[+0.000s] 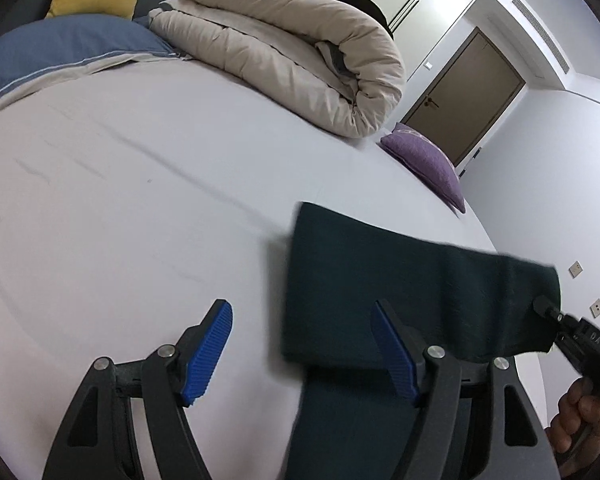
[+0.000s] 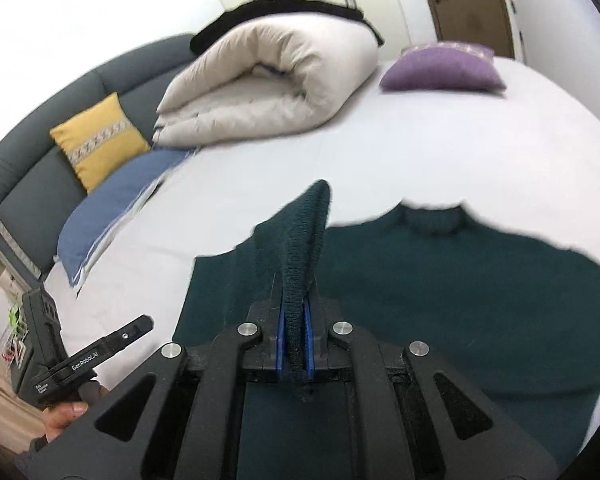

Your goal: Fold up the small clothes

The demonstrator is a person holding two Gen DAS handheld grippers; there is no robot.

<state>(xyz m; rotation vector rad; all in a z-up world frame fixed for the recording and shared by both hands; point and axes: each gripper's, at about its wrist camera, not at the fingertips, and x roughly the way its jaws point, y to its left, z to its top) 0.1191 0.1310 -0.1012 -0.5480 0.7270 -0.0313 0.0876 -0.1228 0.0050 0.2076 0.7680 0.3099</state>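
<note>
A dark green knit sweater [image 2: 460,292] lies spread on the white bed sheet [image 2: 440,152], collar toward the far side. My right gripper [image 2: 296,312] is shut on the sweater's sleeve cuff [image 2: 304,236], which stands up out of the jaws above the sweater body. In the left wrist view the lifted sleeve [image 1: 400,288] stretches across to the right gripper [image 1: 548,312] at the right edge. My left gripper [image 1: 304,344] is open and empty, low over the sheet, its right finger in front of the sleeve. It also shows in the right wrist view [image 2: 140,326] at lower left.
A rolled beige duvet [image 2: 268,92] lies at the far side of the bed. A purple cushion [image 2: 444,68] sits at the far right, a blue pillow [image 2: 116,208] and a yellow cushion [image 2: 100,140] at the left by the grey headboard [image 2: 20,184].
</note>
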